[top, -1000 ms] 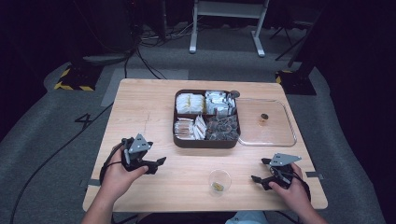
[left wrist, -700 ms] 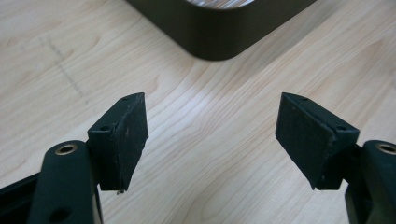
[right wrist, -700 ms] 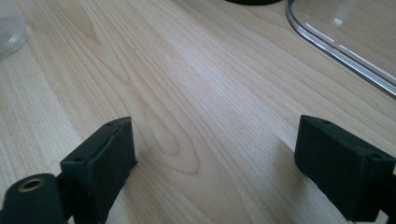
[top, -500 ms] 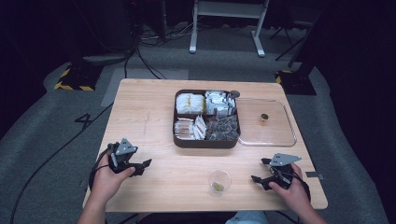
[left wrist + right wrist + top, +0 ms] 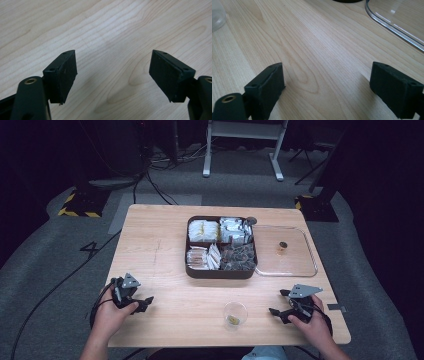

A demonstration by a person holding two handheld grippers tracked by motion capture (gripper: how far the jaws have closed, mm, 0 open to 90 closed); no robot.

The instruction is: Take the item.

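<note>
The worktop is pale wood with a clear grain and a smooth, faintly satin finish. The left tongs and right tongs have matt black pads, finely textured like rubber, on smooth black plastic. The lid and small cup look like clear, glossy plastic. The divided tray is dark and matt. The floor is grey carpet.

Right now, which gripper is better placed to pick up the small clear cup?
Right. The right gripper sits open just beside the clear cup, jaws pointing toward it; the left gripper is farther off across bare table.
</note>
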